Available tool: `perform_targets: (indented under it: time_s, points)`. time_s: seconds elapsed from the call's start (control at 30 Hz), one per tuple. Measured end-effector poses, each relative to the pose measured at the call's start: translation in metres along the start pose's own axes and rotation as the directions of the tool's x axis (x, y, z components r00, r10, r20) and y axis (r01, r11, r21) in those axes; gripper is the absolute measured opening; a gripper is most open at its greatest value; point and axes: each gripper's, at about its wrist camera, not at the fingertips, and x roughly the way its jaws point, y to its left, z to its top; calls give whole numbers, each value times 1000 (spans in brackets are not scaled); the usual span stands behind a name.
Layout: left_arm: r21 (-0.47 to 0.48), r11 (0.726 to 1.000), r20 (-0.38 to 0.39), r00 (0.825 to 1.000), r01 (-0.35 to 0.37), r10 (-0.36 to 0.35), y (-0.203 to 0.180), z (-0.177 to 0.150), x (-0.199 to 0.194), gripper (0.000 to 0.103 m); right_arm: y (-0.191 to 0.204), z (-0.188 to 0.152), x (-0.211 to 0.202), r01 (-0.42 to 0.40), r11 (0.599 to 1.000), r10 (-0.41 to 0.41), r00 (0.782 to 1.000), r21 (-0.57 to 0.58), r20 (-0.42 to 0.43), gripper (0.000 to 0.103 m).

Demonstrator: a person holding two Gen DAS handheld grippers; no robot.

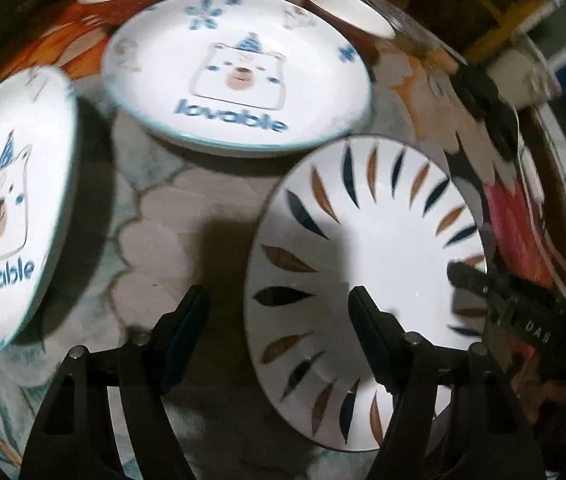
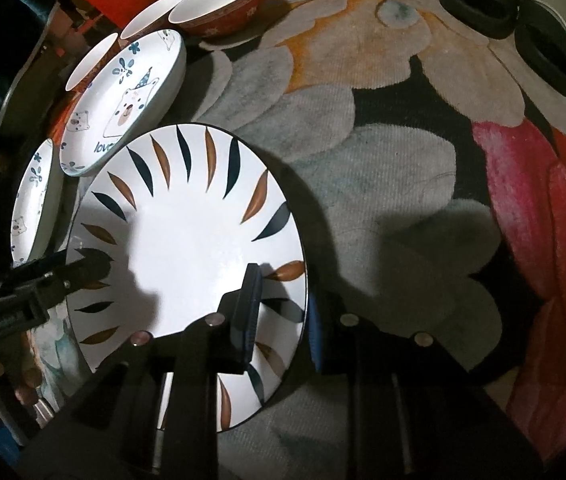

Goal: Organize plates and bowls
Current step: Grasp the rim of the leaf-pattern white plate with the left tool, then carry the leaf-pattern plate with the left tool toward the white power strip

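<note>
We read "lovable" on two bear plates [image 1: 239,80]; our right claw [image 2: 283,316] pinches the leaf plate [image 2: 187,240] rim; our left claw [image 1: 279,320] gapes astride its opposite edge; floral desk [image 2: 383,160] lies free rightward.

Both views are dimly lit from above, and hard dark shadows are cast onto the leaf-patterned plate [image 2: 187,240] and the floral cloth [image 2: 383,168]. Straight lines are bent by fisheye distortion, and the corners are blacked out. The left wrist view is smeared by motion blur, while the right is sharper.
</note>
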Motion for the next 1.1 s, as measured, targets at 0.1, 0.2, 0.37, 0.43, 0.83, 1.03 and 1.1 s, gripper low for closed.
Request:
perform_targets:
  time_s: [0.1, 0.2, 0.37, 0.43, 0.83, 1.03, 1.1]
  points:
    - [75, 997, -21, 1000, -20, 21, -16, -1, 3, 54, 2, 1, 0, 22, 1000, -22, 1000, -7, 3, 22]
    - [55, 997, -4, 999, -51, 51, -9, 0, 1, 33, 3, 1, 0, 26, 1000, -26, 1000, -5, 2, 22]
    - [46, 999, -23, 1000, -16, 17, 0, 4, -1, 26, 2, 0, -1, 26, 1000, -26, 1000, 0, 7, 20]
    - [52, 999, -19, 1000, -15, 16, 0, 3, -1, 26, 1, 0, -2, 25, 1000, -25, 1000, 8, 9, 19]
    - [87, 996, -28, 999, 29, -26, -33, 3, -13, 25, -24, -1, -32, 7, 996, -12, 998, 89, 60, 15]
    - [150, 987, -30, 998, 57, -53, -76, 12, -11, 25, -57, -6, -57, 22, 991, -34, 996, 135, 85, 15]
    - [175, 982, -37, 997, 69, -63, -94, 16, -7, 25, -72, -8, -64, 30, 986, -45, 995, 164, 91, 15]
